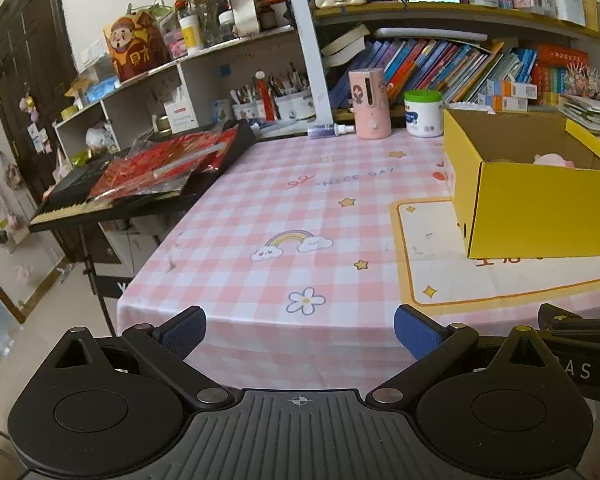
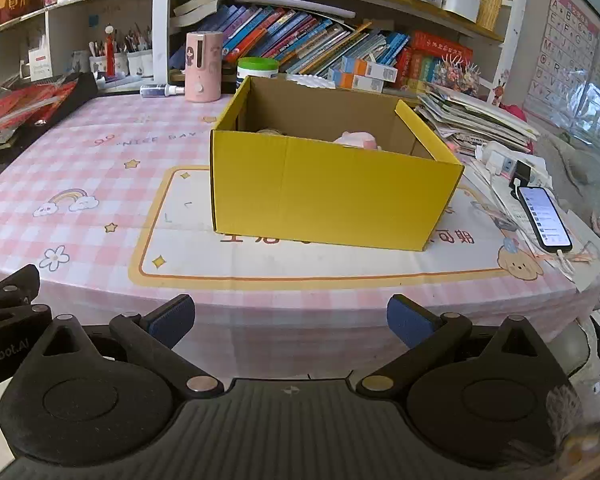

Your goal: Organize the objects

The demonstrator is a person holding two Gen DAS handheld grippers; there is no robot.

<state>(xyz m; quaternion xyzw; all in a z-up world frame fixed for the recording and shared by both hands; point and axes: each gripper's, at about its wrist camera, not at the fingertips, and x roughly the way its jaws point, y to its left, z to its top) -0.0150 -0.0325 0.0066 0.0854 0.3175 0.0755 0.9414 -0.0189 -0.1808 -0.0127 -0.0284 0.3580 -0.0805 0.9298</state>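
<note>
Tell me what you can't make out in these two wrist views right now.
- Contents of the yellow box: in both views its front wall hides all but the top of a pink thing and a brownish edge.
- Phone screen text, right wrist view: too small.
- White tub, right wrist view: mostly behind the box.
- Left gripper and right gripper: both open and empty; the hands holding them are out of frame.
</note>
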